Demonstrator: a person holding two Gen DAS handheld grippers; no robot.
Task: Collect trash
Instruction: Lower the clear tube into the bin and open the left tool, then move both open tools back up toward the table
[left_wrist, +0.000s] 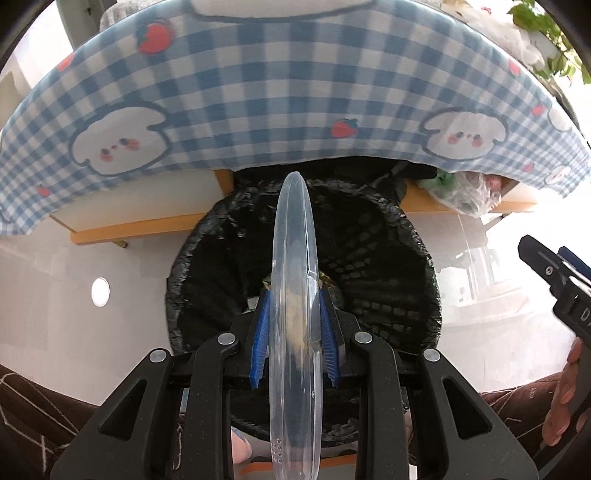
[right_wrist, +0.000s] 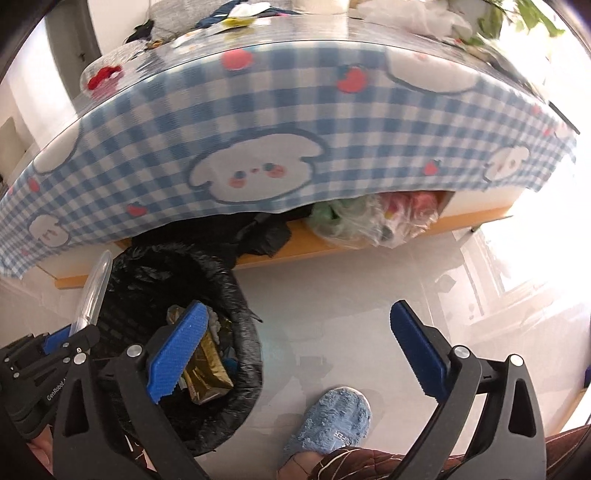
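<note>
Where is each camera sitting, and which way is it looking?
Left wrist: rides the left gripper, looking down its fingers at the clear plastic lid it clamps over the black bin; a hand shows at right.
Right wrist: rides the open right gripper, looking down at floor and bin; a blue slipper shows.
Both share the bin, lid and checked tablecloth.

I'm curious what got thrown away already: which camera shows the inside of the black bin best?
The right wrist view: the bin is open to it, with gold wrappers inside. In the left wrist view the clear plastic lid and left tongs block most of the bin.
</note>
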